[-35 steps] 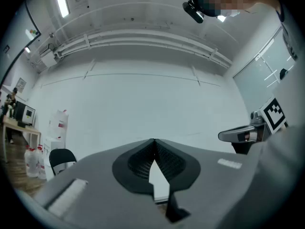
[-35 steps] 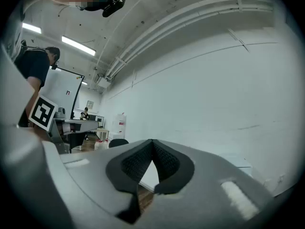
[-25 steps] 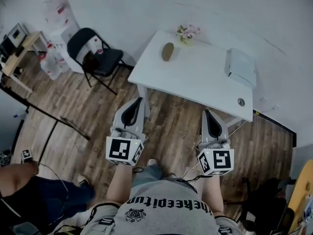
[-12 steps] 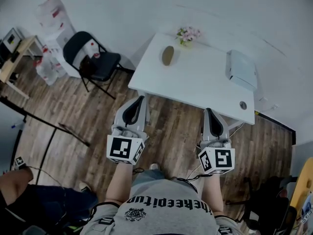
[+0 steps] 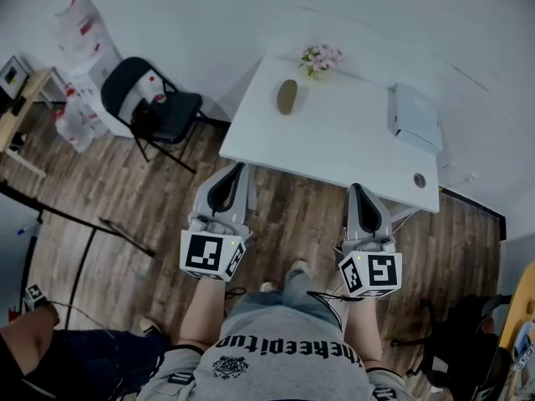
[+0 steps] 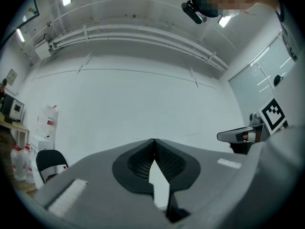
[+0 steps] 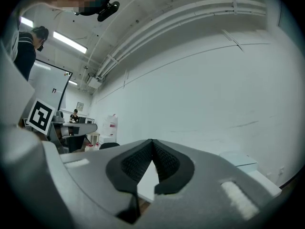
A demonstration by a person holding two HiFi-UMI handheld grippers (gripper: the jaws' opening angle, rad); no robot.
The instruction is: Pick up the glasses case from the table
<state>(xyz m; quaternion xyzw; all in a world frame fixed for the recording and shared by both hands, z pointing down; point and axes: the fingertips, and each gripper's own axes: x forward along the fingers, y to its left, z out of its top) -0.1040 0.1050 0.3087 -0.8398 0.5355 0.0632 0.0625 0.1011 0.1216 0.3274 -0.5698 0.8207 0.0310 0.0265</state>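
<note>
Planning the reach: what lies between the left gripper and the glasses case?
In the head view, only bare white table lies between the left gripper and the glasses case.

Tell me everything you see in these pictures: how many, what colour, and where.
table: one, white, by the wall ahead
glasses case: one, brown, far left part of the table
flowers: one bunch, pink, table's far edge, right of the case
box: one, white, table's right end
round object: one, small and dark, table's near right corner
chair: one, black, left of the table
bags: white with red, by the wall past the chair
floor: brown wood
bystander: one, dark clothes, lower left
left hand-held gripper: grey, shut, empty, before the table
right hand-held gripper: grey, shut, empty, before the table
</note>
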